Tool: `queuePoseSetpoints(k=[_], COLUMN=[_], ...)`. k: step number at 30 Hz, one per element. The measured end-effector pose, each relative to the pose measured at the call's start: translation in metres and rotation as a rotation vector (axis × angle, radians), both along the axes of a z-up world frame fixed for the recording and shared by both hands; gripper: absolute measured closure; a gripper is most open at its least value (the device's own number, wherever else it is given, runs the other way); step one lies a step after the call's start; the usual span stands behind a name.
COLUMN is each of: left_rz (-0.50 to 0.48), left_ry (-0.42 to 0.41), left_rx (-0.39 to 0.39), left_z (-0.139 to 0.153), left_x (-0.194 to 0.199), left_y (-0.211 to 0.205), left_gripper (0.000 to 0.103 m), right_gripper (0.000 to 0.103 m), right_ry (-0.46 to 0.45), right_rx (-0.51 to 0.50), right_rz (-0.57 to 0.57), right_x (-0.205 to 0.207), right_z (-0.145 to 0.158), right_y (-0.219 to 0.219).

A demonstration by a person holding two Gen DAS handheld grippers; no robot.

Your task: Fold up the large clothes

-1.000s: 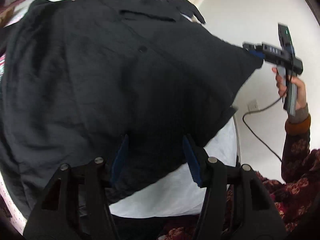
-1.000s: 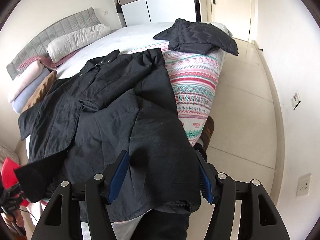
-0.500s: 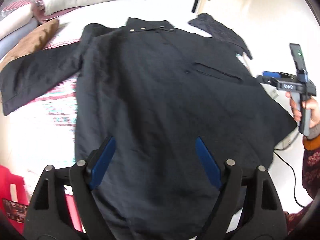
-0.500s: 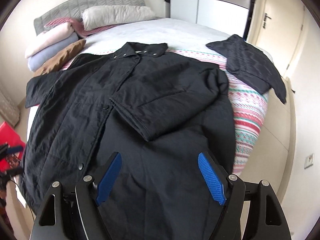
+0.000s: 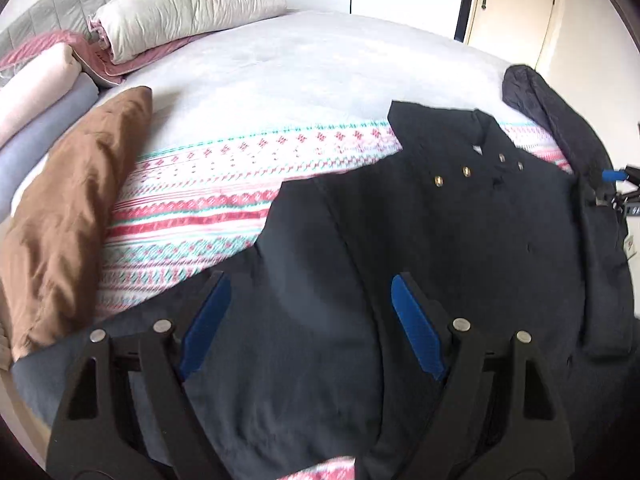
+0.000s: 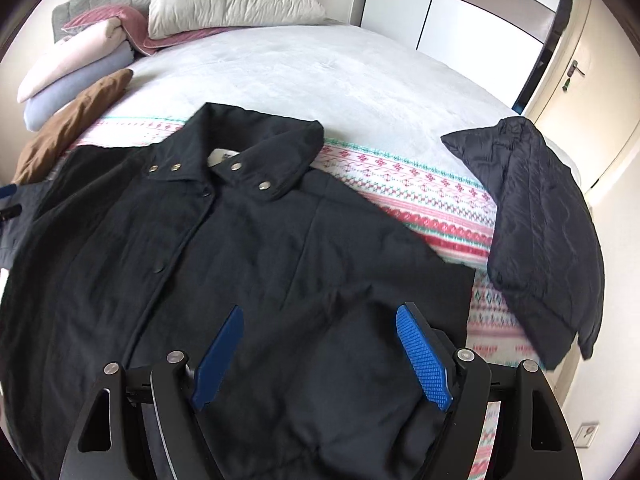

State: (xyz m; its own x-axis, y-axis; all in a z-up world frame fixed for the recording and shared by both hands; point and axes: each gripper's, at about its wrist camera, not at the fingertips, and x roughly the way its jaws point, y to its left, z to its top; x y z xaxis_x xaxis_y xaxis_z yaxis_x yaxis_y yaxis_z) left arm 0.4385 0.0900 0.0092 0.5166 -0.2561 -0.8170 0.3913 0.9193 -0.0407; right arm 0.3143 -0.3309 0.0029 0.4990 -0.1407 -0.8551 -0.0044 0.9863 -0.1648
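A large black snap-front jacket (image 6: 248,248) lies on the bed, collar toward the headboard, its lower part folded up over the body. It also shows in the left wrist view (image 5: 460,232). My left gripper (image 5: 310,324) is open, above the jacket's left side and sleeve. My right gripper (image 6: 320,352) is open, above the folded layer on the jacket's right side. Neither holds cloth. The right gripper's blue tip (image 5: 614,176) shows at the far right edge of the left wrist view.
A patterned striped blanket (image 6: 420,196) covers the bed under the jacket. A folded dark quilted jacket (image 6: 540,224) lies at the right bed edge. A brown pillow (image 5: 68,216), rolled blankets (image 6: 76,68) and a white pillow (image 6: 232,4) lie near the headboard. Wardrobe and door stand behind.
Both grippers, which carried the jacket's lower hem, swung it up toward the collar, let it go and now hover open over the doubled jacket.
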Motion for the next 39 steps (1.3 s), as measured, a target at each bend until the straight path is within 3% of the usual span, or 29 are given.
queuePoseSetpoints(k=[4, 7, 9, 10, 13, 14, 15, 16, 18, 21, 23, 24, 26, 28, 30, 31, 33, 36, 37, 38, 39], left_rz=[0.017, 0.008, 0.007, 0.014, 0.046, 0.067, 0.086, 0.106, 0.125, 0.174, 0.212, 0.23, 0.285, 0.354, 0.403, 0.403, 0.403, 0.382, 0.368, 0.342, 0.319], left_ry=[0.096, 0.2, 0.241, 0.267, 0.278, 0.245, 0.209, 0.159, 0.057, -0.05, -0.132, -0.151, -0.1, -0.053, -0.068, -0.086, -0.088, -0.085, -0.101, -0.111, -0.122], left_rx=[-0.123, -0.143, -0.127, -0.112, -0.128, -0.132, -0.127, -0.11, -0.074, -0.033, 0.041, 0.084, 0.09, 0.05, 0.015, 0.032, 0.072, 0.161, 0.174, 0.16, 0.128], left_z=[-0.022, -0.045, -0.057, -0.064, -0.071, -0.066, -0.059, -0.05, -0.032, -0.014, -0.011, -0.014, -0.023, -0.027, -0.024, -0.023, -0.028, -0.029, -0.023, -0.017, -0.01], left_x=[0.052, 0.069, 0.067, 0.066, 0.057, 0.051, 0.046, 0.041, 0.032, 0.024, 0.019, 0.02, 0.028, 0.035, 0.035, 0.036, 0.04, 0.032, 0.022, 0.012, 0.0], left_y=[-0.017, -0.029, -0.034, -0.035, -0.03, -0.029, -0.029, -0.03, -0.034, -0.035, -0.036, -0.035, -0.022, -0.002, 0.01, 0.01, 0.005, -0.008, -0.011, -0.014, -0.015], left_gripper=[0.02, 0.023, 0.047, 0.067, 0.081, 0.083, 0.085, 0.085, 0.085, 0.085, 0.086, 0.086, 0.086, 0.086, 0.086, 0.085, 0.082, 0.067, 0.056, 0.039, 0.031], right_gripper=[0.023, 0.023, 0.023, 0.023, 0.027, 0.035, 0.061, 0.098, 0.103, 0.103, 0.103, 0.103, 0.102, 0.089, 0.079, 0.076, 0.055, 0.046, 0.045, 0.044, 0.04], right_ry=[0.041, 0.036, 0.04, 0.057, 0.105, 0.072, 0.051, 0.04, 0.026, -0.083, -0.171, -0.2, -0.208, -0.133, -0.101, -0.098, -0.084, -0.041, -0.021, -0.005, 0.007], right_rx=[0.025, 0.045, 0.101, 0.134, 0.203, 0.195, 0.21, 0.205, 0.213, 0.132, 0.088, 0.092, 0.141, 0.143, 0.048, 0.015, 0.032, 0.152, 0.183, 0.193, 0.192], right_rz=[-0.013, 0.004, 0.016, 0.013, -0.008, 0.003, 0.016, -0.003, 0.004, 0.02, 0.004, -0.007, -0.017, 0.004, 0.022, 0.017, -0.01, -0.041, -0.02, 0.013, 0.061], right_x=[0.067, 0.102, 0.121, 0.129, 0.143, 0.142, 0.141, 0.144, 0.145, 0.15, 0.156, 0.16, 0.164, 0.165, 0.157, 0.148, 0.136, 0.108, 0.092, 0.075, 0.055], right_z=[-0.03, -0.044, -0.056, -0.065, -0.097, -0.098, -0.096, -0.092, -0.082, -0.054, -0.032, -0.024, -0.017, -0.02, -0.025, -0.028, -0.026, -0.021, -0.02, -0.018, -0.016], right_y=[-0.024, -0.034, -0.04, -0.042, -0.041, -0.036, -0.031, -0.029, -0.018, 0.014, 0.03, 0.033, 0.037, 0.04, 0.042, 0.038, 0.018, -0.006, -0.005, 0.003, 0.014])
